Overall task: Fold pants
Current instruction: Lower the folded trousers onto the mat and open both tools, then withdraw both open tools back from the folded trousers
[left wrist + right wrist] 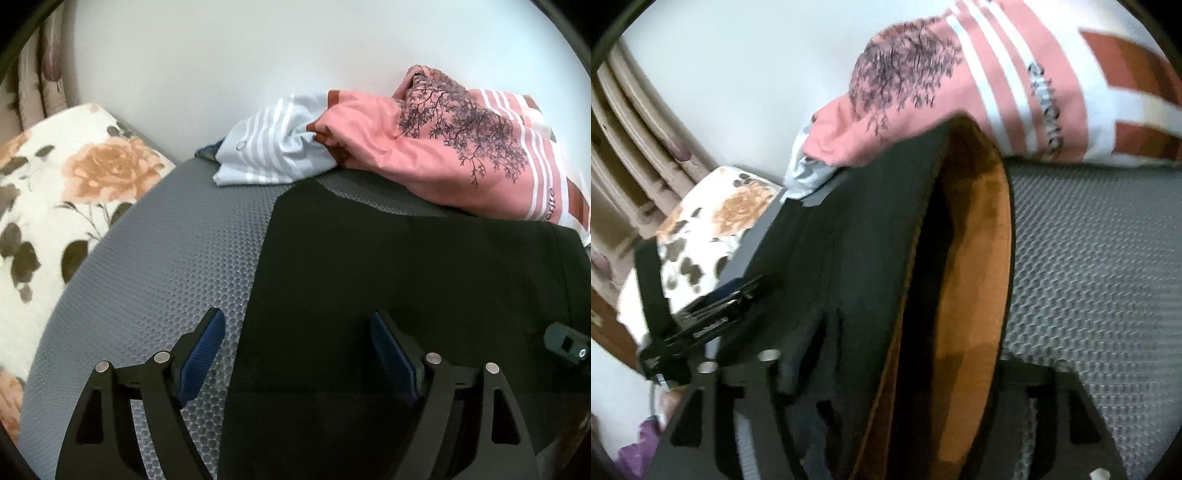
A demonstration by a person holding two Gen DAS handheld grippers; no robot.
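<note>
The dark green-black pants (406, 266) lie flat on the grey honeycomb mat (177, 240). My left gripper (297, 354) is open, its blue pads (201, 362) straddling the pants' left edge just above the cloth. In the right wrist view the pants (857, 258) are lifted, showing an orange-brown lining (979, 277). My right gripper (886, 373) is closed on the pants' waist end; its fingertips are hidden in the cloth. The left gripper also shows in the right wrist view (713, 306), and the right gripper's body shows at the left wrist view's right edge (567, 341).
A pink, tree-printed garment (461, 147) and a grey striped one (273, 147) are piled at the mat's far side against a white wall. A floral cushion (55, 206) lies left of the mat. Curtains (639, 147) hang far left.
</note>
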